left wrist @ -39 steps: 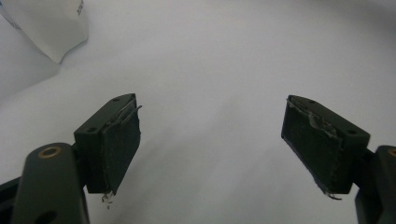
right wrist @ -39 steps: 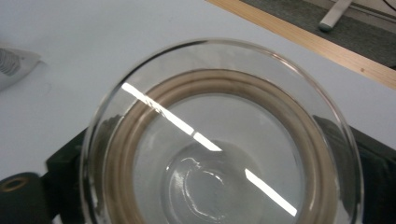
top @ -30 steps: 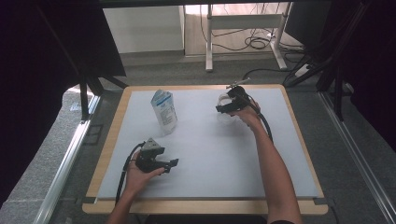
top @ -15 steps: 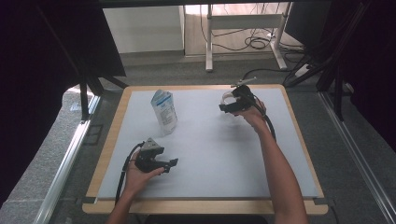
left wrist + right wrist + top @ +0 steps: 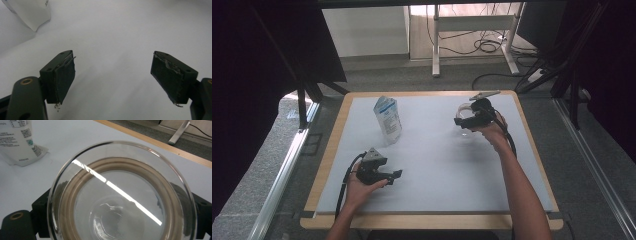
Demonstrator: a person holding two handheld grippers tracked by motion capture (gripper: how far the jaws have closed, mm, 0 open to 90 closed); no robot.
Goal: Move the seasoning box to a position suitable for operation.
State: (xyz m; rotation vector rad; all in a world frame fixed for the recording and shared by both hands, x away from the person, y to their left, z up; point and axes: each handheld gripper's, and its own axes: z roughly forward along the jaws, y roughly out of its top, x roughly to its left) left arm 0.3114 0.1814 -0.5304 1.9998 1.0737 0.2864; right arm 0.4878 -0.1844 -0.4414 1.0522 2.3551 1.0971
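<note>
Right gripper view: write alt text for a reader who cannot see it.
A clear glass jar, seen from above through its round mouth, sits between the right gripper's two black jaws, which flank its sides. Behind it at upper left stands a white printed pouch on the white table, whose wooden edge runs across the upper right.

A pouch [image 5: 387, 119] stands on the counter [image 5: 437, 165] at its far left part. A glass jar [image 5: 465, 116] is at the far right part, well apart from the pouch, between the jaws of the right tongs [image 5: 460, 120]. The left tongs [image 5: 398, 174] sit at the near left, in front of the pouch, apart from it. Behind the counter lies the floor [image 5: 412, 75].
</note>
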